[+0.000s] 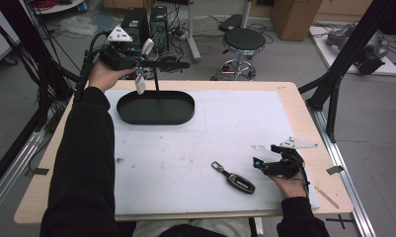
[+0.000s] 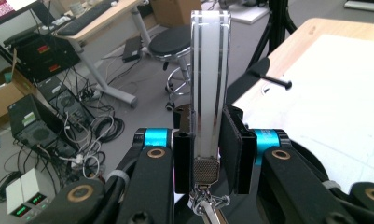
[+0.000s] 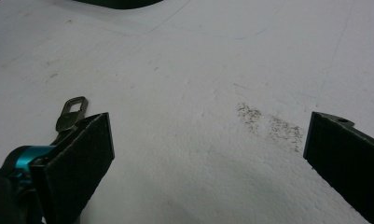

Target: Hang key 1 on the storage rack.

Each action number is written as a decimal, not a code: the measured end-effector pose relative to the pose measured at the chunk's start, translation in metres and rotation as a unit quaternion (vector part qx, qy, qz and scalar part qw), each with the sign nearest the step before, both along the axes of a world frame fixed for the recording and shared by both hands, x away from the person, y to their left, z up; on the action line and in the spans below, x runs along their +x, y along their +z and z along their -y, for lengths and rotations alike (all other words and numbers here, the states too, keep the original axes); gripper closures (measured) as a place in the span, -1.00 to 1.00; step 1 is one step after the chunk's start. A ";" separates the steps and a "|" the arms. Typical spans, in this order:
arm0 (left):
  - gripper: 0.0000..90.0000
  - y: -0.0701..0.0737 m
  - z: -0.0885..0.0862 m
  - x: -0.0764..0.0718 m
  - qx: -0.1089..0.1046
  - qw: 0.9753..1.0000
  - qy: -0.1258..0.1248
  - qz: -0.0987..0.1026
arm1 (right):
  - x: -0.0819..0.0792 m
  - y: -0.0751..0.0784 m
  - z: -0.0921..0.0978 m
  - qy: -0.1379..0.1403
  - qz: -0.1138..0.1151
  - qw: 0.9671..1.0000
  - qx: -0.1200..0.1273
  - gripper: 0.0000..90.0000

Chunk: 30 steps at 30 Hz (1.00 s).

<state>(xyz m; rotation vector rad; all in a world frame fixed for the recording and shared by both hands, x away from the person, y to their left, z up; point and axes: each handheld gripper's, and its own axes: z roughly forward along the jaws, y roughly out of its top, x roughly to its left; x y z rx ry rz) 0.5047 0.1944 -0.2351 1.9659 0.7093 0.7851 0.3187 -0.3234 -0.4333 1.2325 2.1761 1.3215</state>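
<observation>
While the left gripper [image 1: 136, 61] is raised above the far left corner of the table [image 1: 284, 94] in the high view, a pale key fob [image 1: 147, 46] sticks out of it and a small tag [image 1: 140, 85] dangles below, just over the far rim of the black oval tray [image 1: 156, 118]; a thin black T-shaped stand [image 1: 157, 74] rises from the tray, and a dark car key [image 1: 233, 177] lies on the white mat [image 1: 185, 148] beside the right gripper [image 1: 264, 165]. In the left gripper view the jaws are pressed together on the translucent key fob [image 2: 211, 79], its metal ring [image 2: 204, 205] hanging at the bottom. In the right gripper view the jaws stand spread with bare mat between them, and the key's loop [image 3: 72, 112] peeks past one jaw. As I judge it, the smooth fob could slide out, or its ring could miss the stand's bar, if the grip loosens.
</observation>
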 end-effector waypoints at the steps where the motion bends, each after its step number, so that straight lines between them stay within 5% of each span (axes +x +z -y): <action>1: 0.68 -0.001 0.000 0.003 -0.004 1.000 0.001 -0.002 | 0.000 0.000 0.001 -0.002 0.000 1.000 0.002 -0.98; 5: 0.68 -0.005 -0.001 0.015 0.010 1.000 0.019 -0.019 | 0.001 0.000 0.003 -0.008 -0.001 1.000 0.004 -0.98; 21: 0.68 0.001 0.002 0.019 -0.021 1.000 0.004 -0.017 | -0.003 -0.002 0.006 -0.014 -0.005 1.000 -0.002 -0.98; 30: 0.68 -0.005 0.003 0.027 -0.023 0.999 0.031 -0.010 | -0.003 -0.002 0.006 -0.011 -0.008 1.000 -0.003 -0.98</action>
